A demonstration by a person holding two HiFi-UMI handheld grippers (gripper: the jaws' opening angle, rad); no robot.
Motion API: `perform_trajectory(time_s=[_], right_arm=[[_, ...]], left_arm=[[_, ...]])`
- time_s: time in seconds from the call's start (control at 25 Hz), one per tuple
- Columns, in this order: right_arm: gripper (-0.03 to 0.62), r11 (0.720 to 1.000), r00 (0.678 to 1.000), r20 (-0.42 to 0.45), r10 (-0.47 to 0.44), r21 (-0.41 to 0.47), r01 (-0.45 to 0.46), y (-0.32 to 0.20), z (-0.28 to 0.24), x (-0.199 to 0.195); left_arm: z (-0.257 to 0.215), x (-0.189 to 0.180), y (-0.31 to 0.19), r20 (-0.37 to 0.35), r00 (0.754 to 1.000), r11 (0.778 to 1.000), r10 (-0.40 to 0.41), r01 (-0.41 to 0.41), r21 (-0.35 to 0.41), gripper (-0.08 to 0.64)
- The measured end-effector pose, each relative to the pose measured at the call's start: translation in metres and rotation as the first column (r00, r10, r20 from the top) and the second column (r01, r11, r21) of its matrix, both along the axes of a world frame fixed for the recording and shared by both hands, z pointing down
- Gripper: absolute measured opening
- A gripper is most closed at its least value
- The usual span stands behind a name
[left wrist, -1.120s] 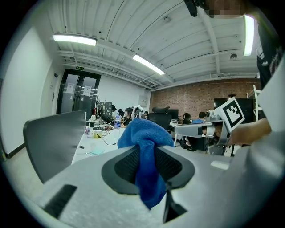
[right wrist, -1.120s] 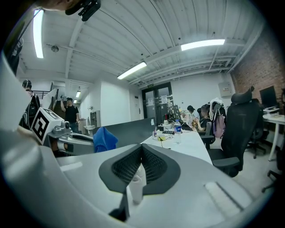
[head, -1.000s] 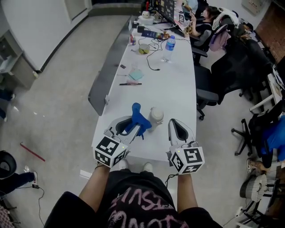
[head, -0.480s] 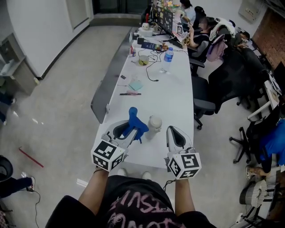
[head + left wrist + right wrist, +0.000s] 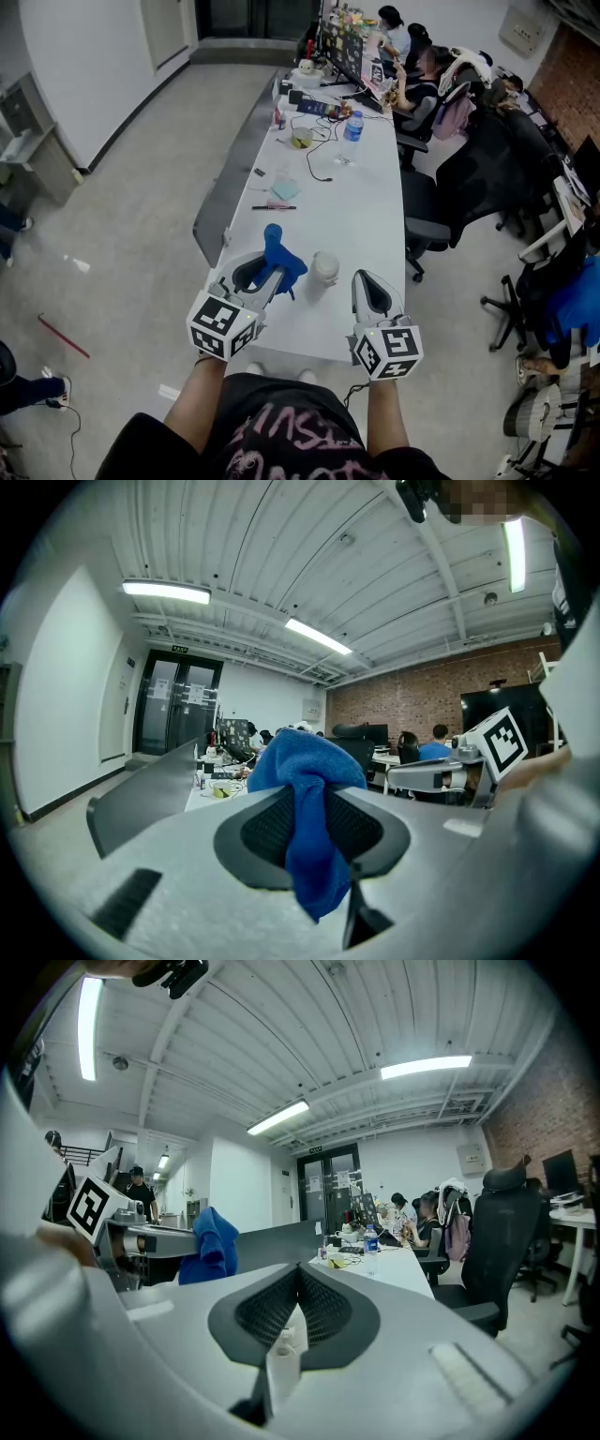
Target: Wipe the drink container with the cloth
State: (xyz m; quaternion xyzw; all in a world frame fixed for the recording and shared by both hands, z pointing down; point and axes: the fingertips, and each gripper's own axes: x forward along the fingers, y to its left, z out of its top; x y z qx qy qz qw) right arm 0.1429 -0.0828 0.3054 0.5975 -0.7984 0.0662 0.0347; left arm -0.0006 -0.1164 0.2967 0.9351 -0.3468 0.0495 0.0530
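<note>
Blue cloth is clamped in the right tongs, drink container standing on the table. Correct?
No. The blue cloth is clamped in the left tongs, not the right tongs, which are shut with no cloth; the left gripper view shows it. The drink container does stand on the table.

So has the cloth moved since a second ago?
Yes, a little. In the head view the cloth, held in the left gripper, now shows higher and slightly further left against the cup.
</note>
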Motion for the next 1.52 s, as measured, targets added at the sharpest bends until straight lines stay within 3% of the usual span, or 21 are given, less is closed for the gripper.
perform_trajectory(time_s=[0.52,1.52], right_arm=[[0.009,0.999,0.999,-0.016,0.033,0.029,-0.032,-0.011,-0.009,0.018],[0.009,0.998,0.999,-0.016,0.04,0.038,-0.04,-0.025,-0.015,0.019]], left_arm=[[-0.014,-0.012,-0.022,0.0,0.998,0.997,-0.058,0.058,0.044,0.094],[-0.019,-0.016,-0.036,0.016,0.998,0.997,-0.064,0.063,0.046,0.094]])
